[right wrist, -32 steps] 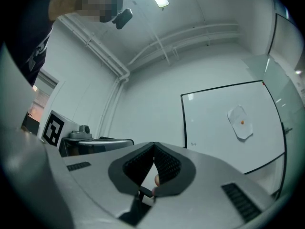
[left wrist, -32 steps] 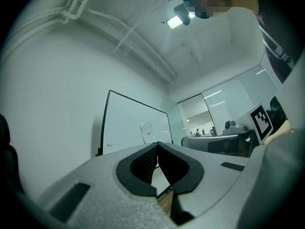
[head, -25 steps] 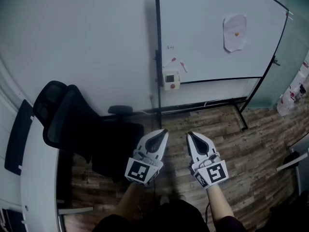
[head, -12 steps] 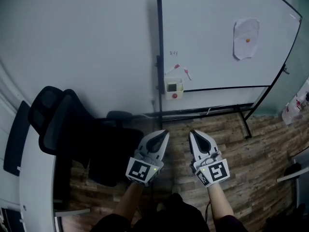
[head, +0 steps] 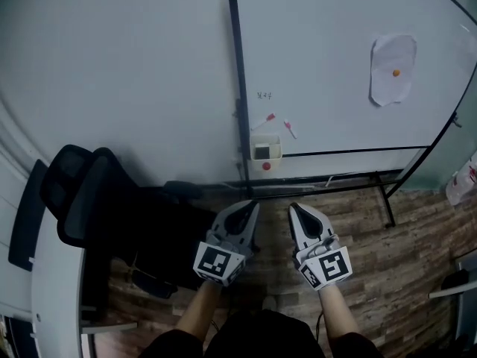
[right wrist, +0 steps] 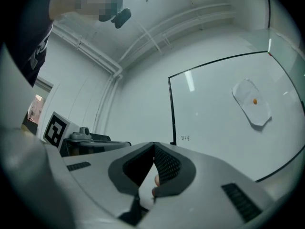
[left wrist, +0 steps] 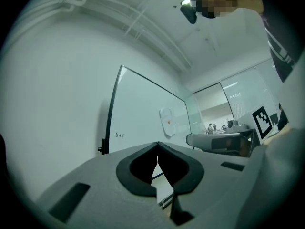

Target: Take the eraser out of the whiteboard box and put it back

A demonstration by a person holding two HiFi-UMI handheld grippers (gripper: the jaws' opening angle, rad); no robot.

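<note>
Jaws together and empty on our left gripper (head: 250, 206) and right gripper (head: 295, 209), we face the box (head: 267, 157) on the whiteboard (head: 335, 88), far ahead, slightly nearer the left, the eraser (head: 261, 151) seemingly the dark shape inside.

The whiteboard box (head: 266, 149) is white, the chair (head: 97, 200) black.
</note>
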